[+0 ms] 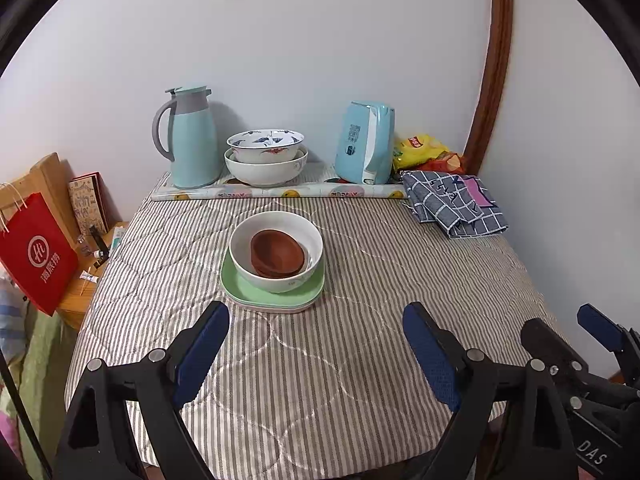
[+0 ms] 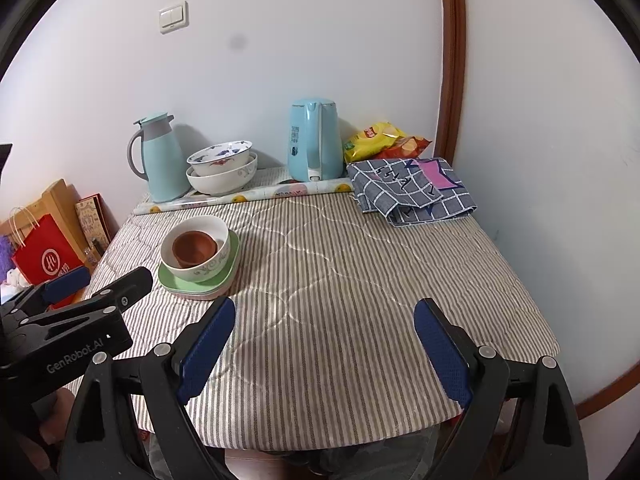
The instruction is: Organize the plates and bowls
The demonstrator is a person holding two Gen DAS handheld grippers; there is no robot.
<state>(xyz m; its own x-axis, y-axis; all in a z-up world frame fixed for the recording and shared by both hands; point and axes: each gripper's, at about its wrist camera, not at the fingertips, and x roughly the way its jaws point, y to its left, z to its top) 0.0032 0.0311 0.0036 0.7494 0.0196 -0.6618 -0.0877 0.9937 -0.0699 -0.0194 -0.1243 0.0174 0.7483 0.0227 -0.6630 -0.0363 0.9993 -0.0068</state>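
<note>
Striped cloth (image 2: 360, 280) bare right of bowl stack (image 1: 276, 258); left gripper (image 1: 316, 356), right gripper (image 2: 324, 352) both agape, empty, near front edge.

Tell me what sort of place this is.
Probably a room in a home: a small table under a striped quilted cloth, a thermos jug and electric kettle by the wall, stacked bowls between them.

Small bowls (image 1: 277, 253) in bowl (image 1: 276, 256) on plates (image 1: 272, 294); jug (image 1: 188, 138) behind, left
</note>
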